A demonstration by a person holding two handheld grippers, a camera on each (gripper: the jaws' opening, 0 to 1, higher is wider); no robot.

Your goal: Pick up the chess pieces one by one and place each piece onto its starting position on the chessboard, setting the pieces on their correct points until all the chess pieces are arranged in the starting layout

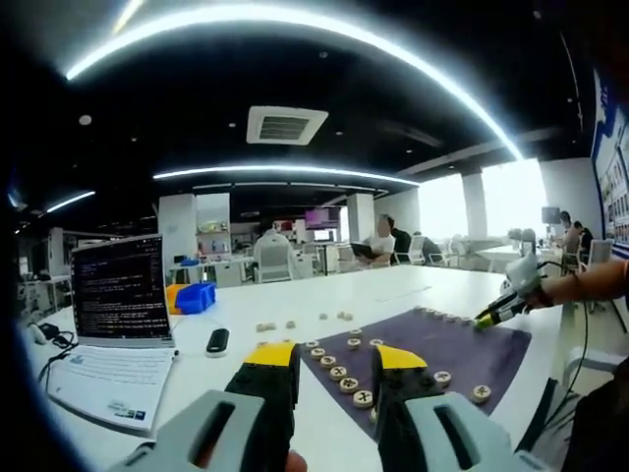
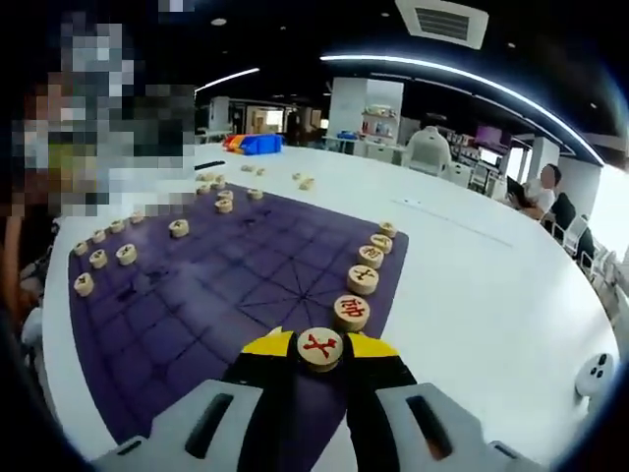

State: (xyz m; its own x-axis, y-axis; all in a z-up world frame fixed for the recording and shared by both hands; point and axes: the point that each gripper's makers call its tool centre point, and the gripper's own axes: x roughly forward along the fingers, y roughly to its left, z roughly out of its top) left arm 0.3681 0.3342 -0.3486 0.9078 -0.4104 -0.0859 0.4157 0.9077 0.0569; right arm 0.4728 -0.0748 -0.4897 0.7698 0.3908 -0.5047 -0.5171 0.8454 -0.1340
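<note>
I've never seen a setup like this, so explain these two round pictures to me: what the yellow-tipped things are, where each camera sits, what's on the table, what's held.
A person holds a two-jaw gripper in each hand; a fisheye camera rides on each, looking along its jaws. In the left gripper view, the left gripper stands open over a white table with a purple chessboard mat, a laptop and blue bin. The right gripper is shut on a round chess piece at the mat's edge, beside a row of pieces. More pieces lie loose off the mat.

I count one purple chessboard mat [image 2: 197,305] and one laptop [image 1: 120,290]. At twelve o'clock from my right gripper [image 2: 319,346], five round chess pieces [image 2: 363,279] stand in one row, the nearest between its tips.
</note>
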